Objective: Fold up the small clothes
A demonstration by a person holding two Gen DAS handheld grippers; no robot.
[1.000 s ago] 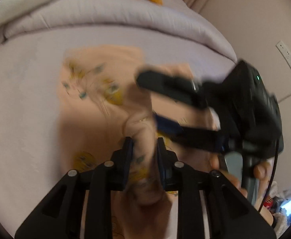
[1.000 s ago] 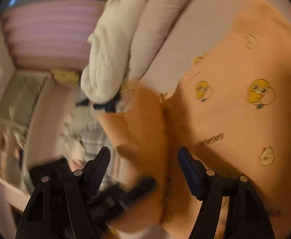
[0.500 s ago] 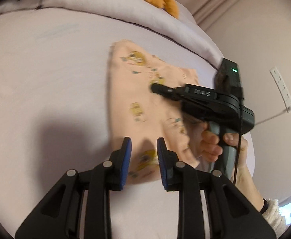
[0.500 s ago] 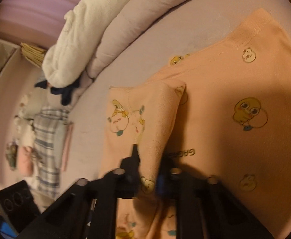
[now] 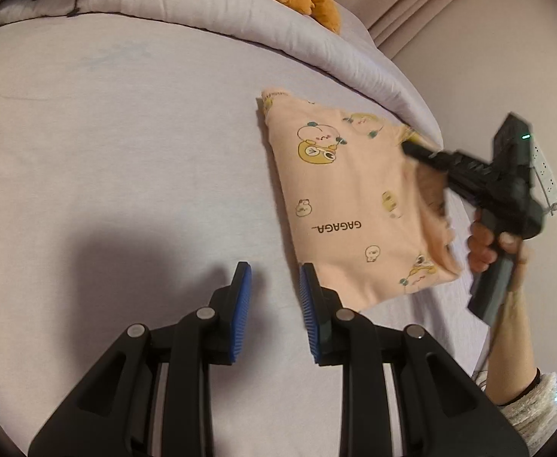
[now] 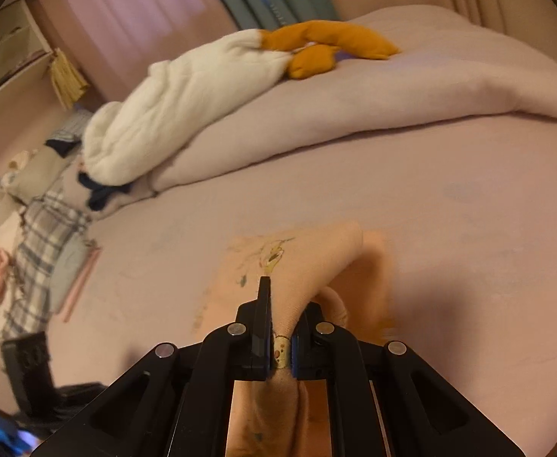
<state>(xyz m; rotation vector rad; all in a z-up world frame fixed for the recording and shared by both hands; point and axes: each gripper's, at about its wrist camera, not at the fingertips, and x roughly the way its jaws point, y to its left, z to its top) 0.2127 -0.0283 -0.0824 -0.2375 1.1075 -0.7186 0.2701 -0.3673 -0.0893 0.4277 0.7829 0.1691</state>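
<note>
A small peach garment (image 5: 351, 205) printed with cartoon animals lies folded on the lilac bed sheet (image 5: 126, 152), right of centre in the left wrist view. My left gripper (image 5: 274, 301) is open and empty, hovering just left of the garment's near corner. My right gripper (image 5: 408, 146) comes in from the right and is shut on the garment's right edge. In the right wrist view the right gripper (image 6: 280, 327) pinches a bunched fold of the peach garment (image 6: 301, 262), lifting it off the sheet.
A rolled lilac duvet (image 5: 202, 3) with a white blanket (image 6: 179, 99) and an orange plush toy (image 6: 328, 43) lies along the far side. Plaid and other clothes (image 6: 38, 243) are piled at the left. A wall power strip (image 5: 547, 175) is at the right.
My left gripper let go of the garment, opened and drew back to the left. My right gripper closed on the garment's edge and lifted it, and the garment now lies folded.
</note>
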